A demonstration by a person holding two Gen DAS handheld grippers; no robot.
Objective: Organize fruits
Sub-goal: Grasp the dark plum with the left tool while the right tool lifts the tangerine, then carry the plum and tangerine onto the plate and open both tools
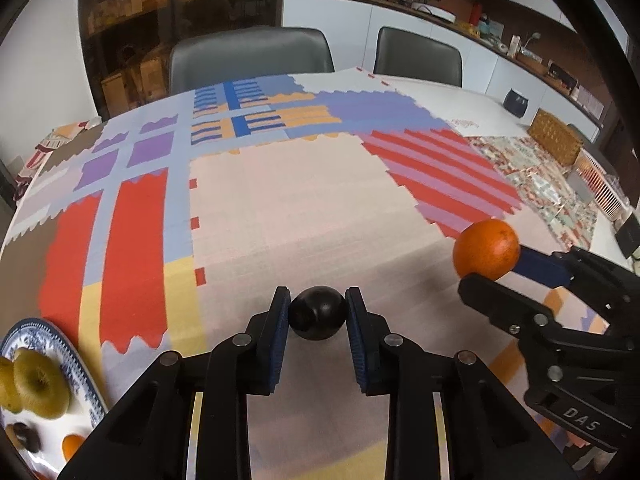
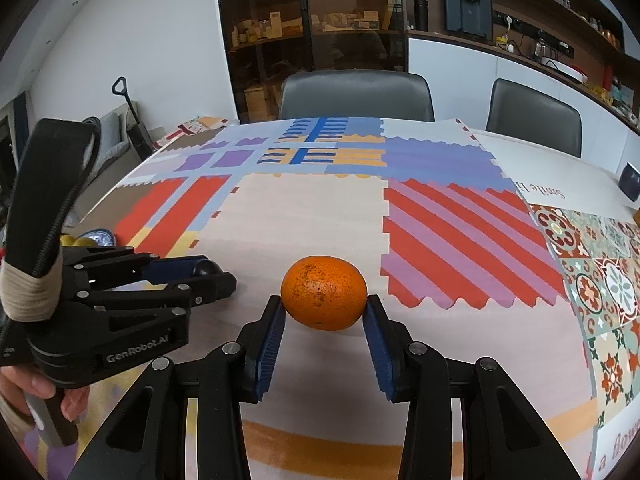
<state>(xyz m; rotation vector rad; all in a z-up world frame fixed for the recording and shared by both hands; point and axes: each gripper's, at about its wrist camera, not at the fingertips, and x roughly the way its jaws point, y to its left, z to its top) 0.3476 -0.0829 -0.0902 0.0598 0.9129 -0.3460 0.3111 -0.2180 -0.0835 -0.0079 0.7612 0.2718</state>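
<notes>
My left gripper (image 1: 318,314) is shut on a dark round plum (image 1: 318,313), just above the patchwork tablecloth. My right gripper (image 2: 324,312) is shut on an orange (image 2: 324,298), held low over the cloth. In the left wrist view the right gripper (image 1: 490,272) and its orange (image 1: 486,249) are at the right. In the right wrist view the left gripper (image 2: 212,274) with the plum (image 2: 207,268) is at the left. A blue-patterned plate (image 1: 86,376) at the lower left holds green apples (image 1: 40,384), a small orange (image 1: 72,446) and a dark fruit (image 1: 26,436).
The table is covered by a colourful patchwork cloth (image 1: 280,220). Two grey chairs (image 1: 250,58) stand at the far edge. A wicker basket (image 1: 556,140) and a dark pot (image 1: 516,102) stand at the far right. Cabinets and a counter lie behind.
</notes>
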